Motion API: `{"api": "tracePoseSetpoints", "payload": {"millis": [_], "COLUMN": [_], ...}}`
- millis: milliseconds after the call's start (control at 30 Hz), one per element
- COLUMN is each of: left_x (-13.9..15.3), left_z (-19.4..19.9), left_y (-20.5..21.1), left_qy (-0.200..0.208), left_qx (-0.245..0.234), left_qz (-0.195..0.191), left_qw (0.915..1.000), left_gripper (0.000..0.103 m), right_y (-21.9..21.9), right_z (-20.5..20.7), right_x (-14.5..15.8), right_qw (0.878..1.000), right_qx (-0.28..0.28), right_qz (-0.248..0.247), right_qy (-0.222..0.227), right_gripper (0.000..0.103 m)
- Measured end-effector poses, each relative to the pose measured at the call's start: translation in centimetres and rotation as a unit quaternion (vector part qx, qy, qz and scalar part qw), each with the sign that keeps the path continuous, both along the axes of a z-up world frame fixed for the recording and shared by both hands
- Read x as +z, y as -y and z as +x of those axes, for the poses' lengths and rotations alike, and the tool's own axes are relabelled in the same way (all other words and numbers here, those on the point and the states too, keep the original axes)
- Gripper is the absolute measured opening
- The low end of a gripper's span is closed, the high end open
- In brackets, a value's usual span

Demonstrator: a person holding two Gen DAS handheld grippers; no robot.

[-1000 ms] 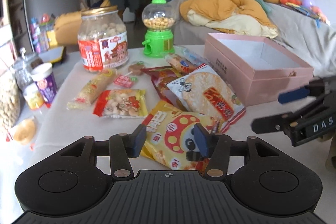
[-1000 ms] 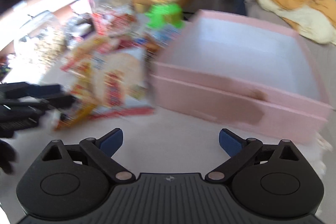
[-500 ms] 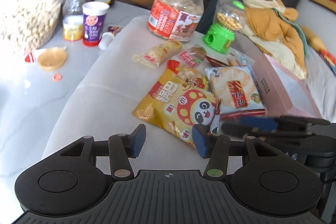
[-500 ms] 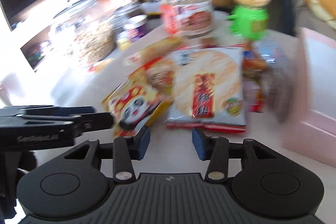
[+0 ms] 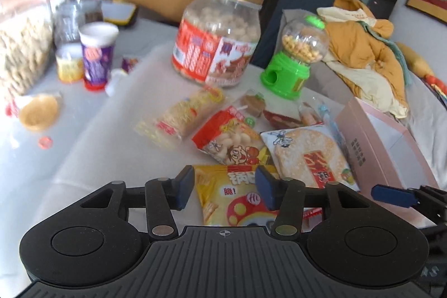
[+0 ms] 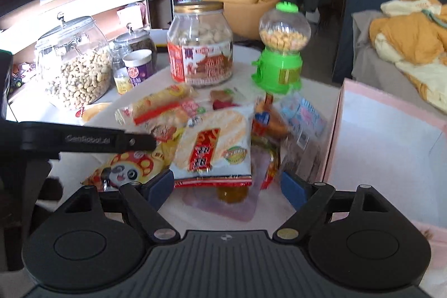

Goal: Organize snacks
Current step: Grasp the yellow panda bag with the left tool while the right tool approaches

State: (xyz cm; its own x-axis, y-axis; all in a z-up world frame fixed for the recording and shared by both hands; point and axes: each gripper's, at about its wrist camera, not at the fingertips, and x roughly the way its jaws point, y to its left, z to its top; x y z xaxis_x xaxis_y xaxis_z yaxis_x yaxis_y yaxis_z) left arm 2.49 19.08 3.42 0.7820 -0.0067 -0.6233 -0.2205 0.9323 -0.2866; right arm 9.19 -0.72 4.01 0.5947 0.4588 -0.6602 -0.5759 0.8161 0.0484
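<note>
"GenRobot.ai" read along left gripper (image 6: pixel 145 142); "脆!" legible on yellow panda bag (image 5: pixel 237 194). Jar label (image 6: pixel 201 63) red-and-white, text unreadable. Left gripper (image 5: pixel 223 183) low over panda bag, pads apart, nothing held. Right gripper (image 6: pixel 227 186) spread wide before rice-cracker pack (image 6: pixel 215 144), empty. Snacks heaped mid-tabletop (image 5: pixel 83 141); pink box (image 6: pixel 391 147) at right edge.

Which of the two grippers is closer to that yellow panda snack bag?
Left. The left gripper is open right over the yellow panda bag, straddling its top edge. The right gripper is open beside it, facing the rice cracker pack.
</note>
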Motion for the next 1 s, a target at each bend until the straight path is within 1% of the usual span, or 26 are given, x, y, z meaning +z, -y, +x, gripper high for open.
{"api": "tracePoseSetpoints", "payload": {"millis": [67,133,200,233,267,333,367,400,433,533,600,667,700,733,800,833,933,1000], "left_x": [1.1,1.6,1.6,1.4,1.2,0.6,0.3,0.1,-0.1,-0.5,-0.8,-1.3,-1.6,-1.8,-1.9,-1.8,-1.4,-1.0], "left_z": [-1.6,-2.4,-2.0,-1.6,-1.1,-0.2,0.0,0.0,-0.1,-1.0,-1.4,-1.7,-1.9,-1.9,-1.7,-1.5,-0.8,-0.6], "left_y": [0.6,1.5,2.6,3.3,4.2,6.0,6.9,7.6,8.1,7.3,5.5,4.0,3.4,3.0,2.7,2.5,1.6,1.0], "left_qy": [0.008,0.006,-0.001,-0.005,-0.011,-0.026,-0.031,-0.031,-0.031,-0.034,-0.049,-0.062,-0.062,-0.064,-0.058,-0.053,-0.037,-0.025], "left_qx": [-0.008,-0.03,-0.045,-0.048,-0.047,-0.047,-0.05,-0.054,-0.059,-0.048,-0.03,-0.009,-0.007,-0.007,-0.01,-0.014,-0.027,-0.034], "left_qz": [0.014,0.012,0.005,0.011,0.027,0.083,0.12,0.152,0.174,0.199,0.191,0.176,0.167,0.157,0.145,0.133,0.078,0.047], "left_qw": [0.9998,0.9995,0.999,0.9988,0.9985,0.9951,0.9911,0.9864,0.9825,0.9783,0.9799,0.9824,0.9839,0.9856,0.9877,0.9895,0.9959,0.998], "left_gripper": [0.053,0.053,0.053,0.053,0.053,0.053,0.055,0.06,0.06,0.06,0.06,0.063,0.069,0.068,0.073,0.075,0.075,0.075], "right_y": [0.7,1.5,1.9,2.1,2.2,2.7,3.1,3.6,4.1,5.2,5.4,5.5,5.5,5.5,5.6,5.6,5.5,5.3], "right_z": [-0.3,-0.9,-1.5,-1.7,-1.9,-2.5,-2.8,-3.1,-3.3,-3.7,-3.6,-3.4,-3.5,-3.5,-3.5,-3.5,-3.5,-3.6], "right_x": [-0.3,-0.7,-1.3,-1.7,-2.0,-2.4,-2.5,-2.6,-2.6,-3.2,-3.6,-3.6,-3.6,-3.7,-3.8,-3.8,-3.8,-3.8], "right_qw": [1.0,1.0,0.999,1.0,1.0,1.0,1.0,1.0,1.0,0.999,0.999,0.999,0.999,0.999,0.999,0.999,0.999,0.999], "right_qx": [0.002,0.009,0.011,0.008,0.007,0.002,-0.002,-0.007,-0.014,-0.028,-0.033,-0.031,-0.03,-0.028,-0.026,-0.026,-0.027,-0.025], "right_qz": [0.012,0.023,0.023,0.021,0.017,0.015,0.016,0.019,0.022,0.02,0.019,0.023,0.023,0.023,0.023,0.024,0.022,0.017], "right_qy": [-0.012,-0.019,-0.02,-0.02,-0.02,-0.019,-0.017,-0.013,-0.01,-0.001,-0.007,-0.01,-0.009,-0.01,-0.012,-0.012,-0.013,-0.013], "right_gripper": [0.084,0.084,0.084,0.084,0.084,0.084,0.084,0.084,0.084,0.084,0.084,0.084,0.084,0.084,0.084,0.084,0.084,0.085]}}
